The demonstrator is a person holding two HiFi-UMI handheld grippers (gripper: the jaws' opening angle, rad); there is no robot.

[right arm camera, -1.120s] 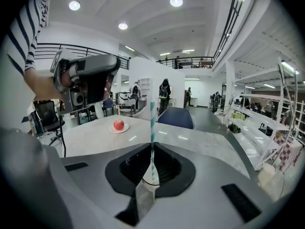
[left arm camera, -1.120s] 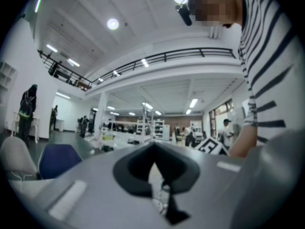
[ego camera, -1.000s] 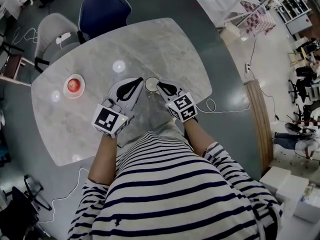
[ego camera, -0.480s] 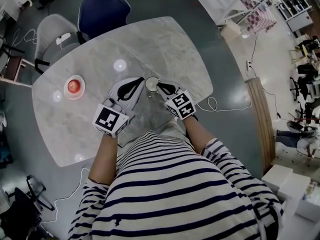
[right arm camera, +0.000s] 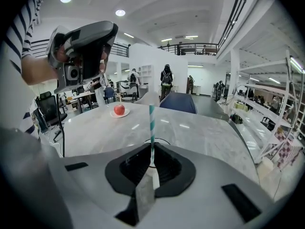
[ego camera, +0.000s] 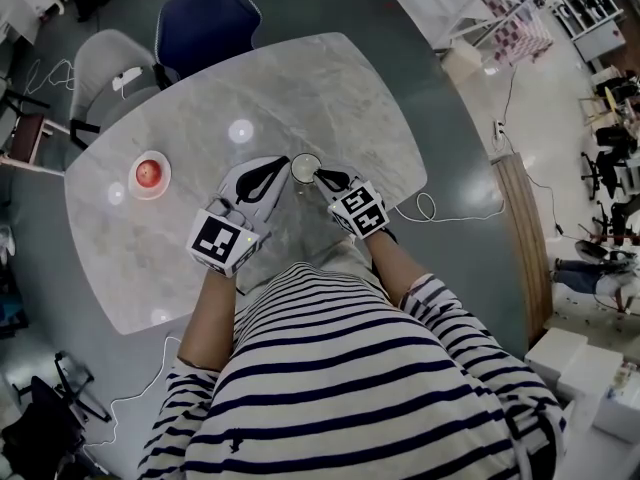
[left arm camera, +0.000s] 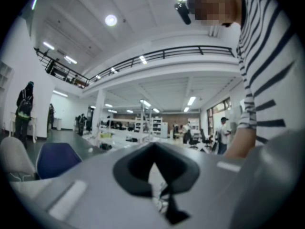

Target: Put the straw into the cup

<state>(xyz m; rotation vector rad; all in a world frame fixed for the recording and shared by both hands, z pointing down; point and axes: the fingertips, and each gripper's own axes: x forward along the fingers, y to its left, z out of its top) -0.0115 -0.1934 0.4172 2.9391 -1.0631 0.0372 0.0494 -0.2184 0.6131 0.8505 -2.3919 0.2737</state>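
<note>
Straw nears cup
My right gripper (ego camera: 323, 176), pinching the striped straw (right arm camera: 152, 123), has nudged nearer the cup (ego camera: 305, 168); the left gripper (ego camera: 282, 161) stays closed beside it. Insertion looks imminent.

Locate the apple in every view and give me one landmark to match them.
Head view: the apple sits left of centre, in the upper half.
Left gripper view: not in it.
Right gripper view: the apple lies left of centre, beyond the straw.
Shared landmark: the blue chair shows in all three.
</note>
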